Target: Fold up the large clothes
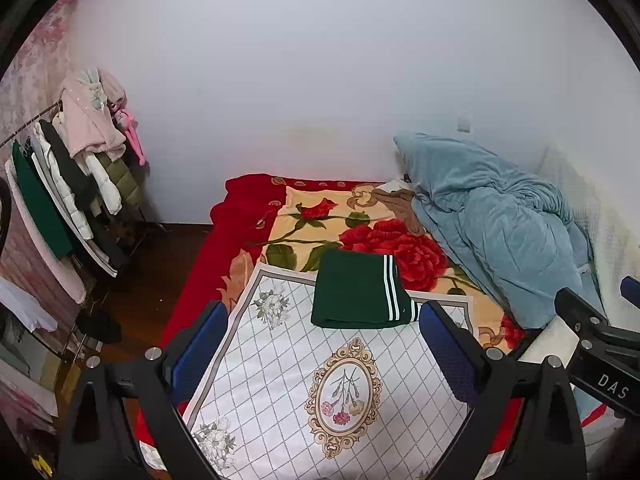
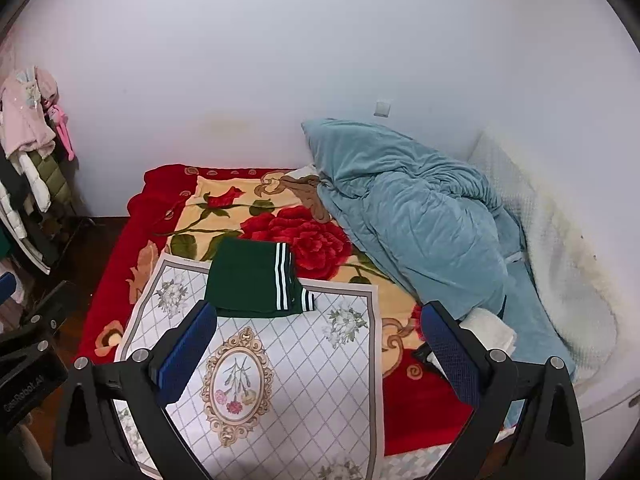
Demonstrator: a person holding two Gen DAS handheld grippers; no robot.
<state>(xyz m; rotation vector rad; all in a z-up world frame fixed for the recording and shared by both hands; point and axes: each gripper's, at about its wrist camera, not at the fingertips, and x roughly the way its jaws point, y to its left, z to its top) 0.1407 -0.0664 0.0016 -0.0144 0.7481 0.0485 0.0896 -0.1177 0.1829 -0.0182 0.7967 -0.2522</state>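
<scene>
Left gripper [image 1: 324,356] jaws spread wide, nothing between the blue pads; right gripper [image 2: 320,356] same, wide and empty, hovering above the bed; directly under both, white quilted floral mat [image 1: 280,380] lying flat; just ahead of the fingertips, folded green garment with white stripes [image 1: 362,294] sits on the mat's far edge, half onto the red rose blanket [image 1: 372,236]; looks already folded into a compact rectangle, fold likely done or near done; fabric judged soft, light, limp, layers may slide apart; best pinch both near corners through all layers, or the striped edge; farther right, crumpled blue quilt [image 2: 408,216]; far left, clothes rack [image 1: 80,184].
</scene>
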